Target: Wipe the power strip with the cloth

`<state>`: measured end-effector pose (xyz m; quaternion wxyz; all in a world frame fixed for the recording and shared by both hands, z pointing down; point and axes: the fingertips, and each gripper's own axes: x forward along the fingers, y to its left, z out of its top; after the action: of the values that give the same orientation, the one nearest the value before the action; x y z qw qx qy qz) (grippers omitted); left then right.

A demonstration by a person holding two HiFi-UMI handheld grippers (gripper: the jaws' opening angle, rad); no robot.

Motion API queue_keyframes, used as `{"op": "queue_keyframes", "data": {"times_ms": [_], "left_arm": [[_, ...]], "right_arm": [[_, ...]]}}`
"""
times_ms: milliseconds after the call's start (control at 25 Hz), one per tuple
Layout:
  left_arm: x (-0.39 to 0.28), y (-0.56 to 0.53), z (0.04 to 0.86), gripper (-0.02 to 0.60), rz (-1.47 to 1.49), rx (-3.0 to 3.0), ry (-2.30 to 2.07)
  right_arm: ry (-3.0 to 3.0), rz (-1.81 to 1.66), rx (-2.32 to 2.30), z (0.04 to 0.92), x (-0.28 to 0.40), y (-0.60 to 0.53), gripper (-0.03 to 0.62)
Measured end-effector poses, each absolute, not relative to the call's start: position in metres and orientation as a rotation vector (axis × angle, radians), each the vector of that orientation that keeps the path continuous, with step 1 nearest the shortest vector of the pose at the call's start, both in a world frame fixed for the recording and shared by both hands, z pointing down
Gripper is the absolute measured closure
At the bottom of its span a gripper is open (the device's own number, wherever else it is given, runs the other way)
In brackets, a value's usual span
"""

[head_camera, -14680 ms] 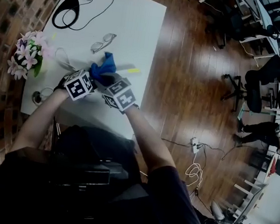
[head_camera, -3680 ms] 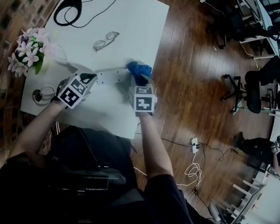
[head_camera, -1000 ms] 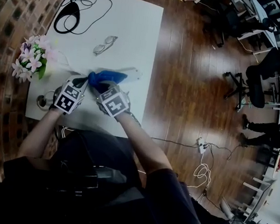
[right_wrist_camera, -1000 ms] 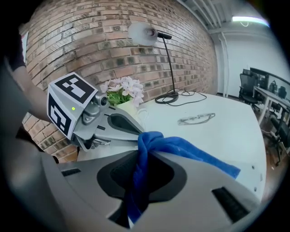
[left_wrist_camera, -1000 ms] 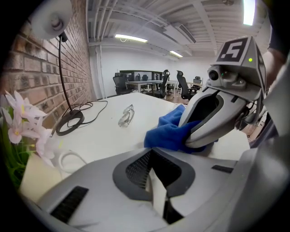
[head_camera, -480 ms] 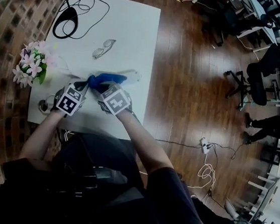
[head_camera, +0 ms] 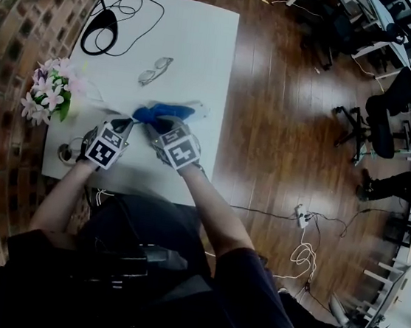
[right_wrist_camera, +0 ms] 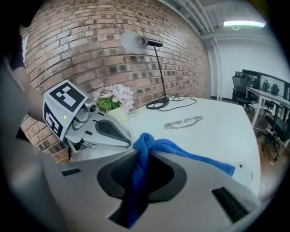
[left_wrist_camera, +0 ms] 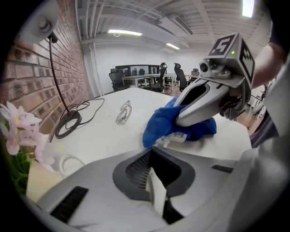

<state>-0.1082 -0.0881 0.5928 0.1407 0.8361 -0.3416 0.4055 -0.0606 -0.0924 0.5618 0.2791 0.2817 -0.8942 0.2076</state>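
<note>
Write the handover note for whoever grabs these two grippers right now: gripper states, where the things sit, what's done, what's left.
Left gripper: shut on a white cord, apparently the power strip's, steadying it on the table.
Right gripper: shut on the blue cloth, which lies over the strip's length next to the left gripper.
Done: wiping is under way, with the cloth on the strip. How much of it is already clean cannot be told.
Left: probably sweep the cloth along to the bare end at the head view's right, then release cloth and cord.
</note>
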Motion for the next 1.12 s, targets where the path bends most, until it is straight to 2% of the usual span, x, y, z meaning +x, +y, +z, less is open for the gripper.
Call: {"op": "queue_keyframes", "data": {"times_ms": [1120], "left_arm": [[-0.107, -0.082, 0.591, 0.568, 1.126, 2.382, -1.043]], "right_arm": [[-2.408, 0.603, 0.963, 0.565, 0.021, -0.125, 0.536]]}}
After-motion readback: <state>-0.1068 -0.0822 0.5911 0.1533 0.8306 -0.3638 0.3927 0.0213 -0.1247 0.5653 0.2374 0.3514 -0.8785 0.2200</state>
